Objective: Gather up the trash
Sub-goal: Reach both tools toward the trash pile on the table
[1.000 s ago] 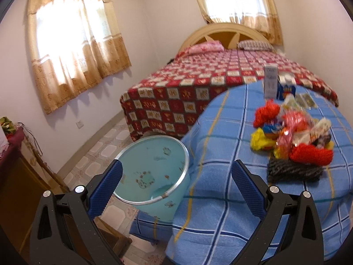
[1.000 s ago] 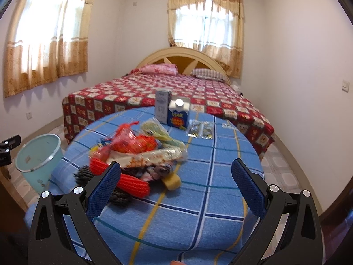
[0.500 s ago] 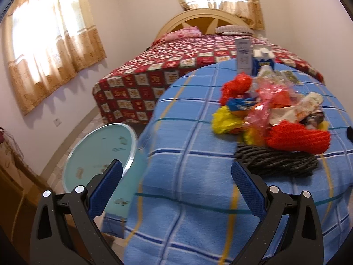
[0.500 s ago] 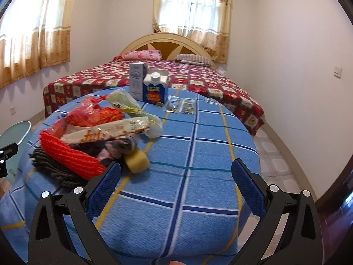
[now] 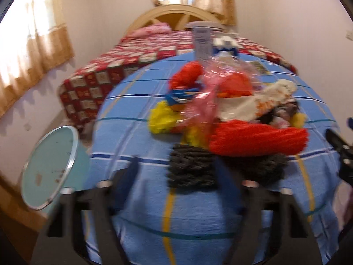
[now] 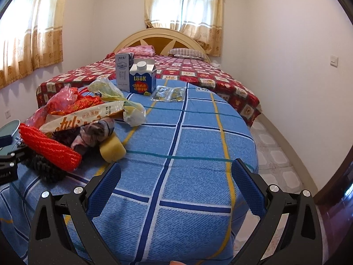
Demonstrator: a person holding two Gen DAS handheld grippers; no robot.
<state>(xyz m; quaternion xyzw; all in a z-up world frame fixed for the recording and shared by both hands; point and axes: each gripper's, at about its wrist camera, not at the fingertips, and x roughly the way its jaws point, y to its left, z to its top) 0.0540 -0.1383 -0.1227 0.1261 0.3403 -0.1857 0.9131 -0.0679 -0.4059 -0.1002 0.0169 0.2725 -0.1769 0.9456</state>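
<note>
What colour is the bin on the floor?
Light teal, with a shiny metal rim; the bin shows best in the left wrist view.

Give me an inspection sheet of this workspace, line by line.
Surface: round table under a blue checked cloth.
Job's things: trash pile on the table's left; teal bin on the floor beside it.
Clutter: two cartons and foil packets at the far edge.
Grippers: left tool blurred, open, near the pile; right tool open over bare cloth.
Cables: nothing seen.
Surroundings: bed, curtained windows.
</note>
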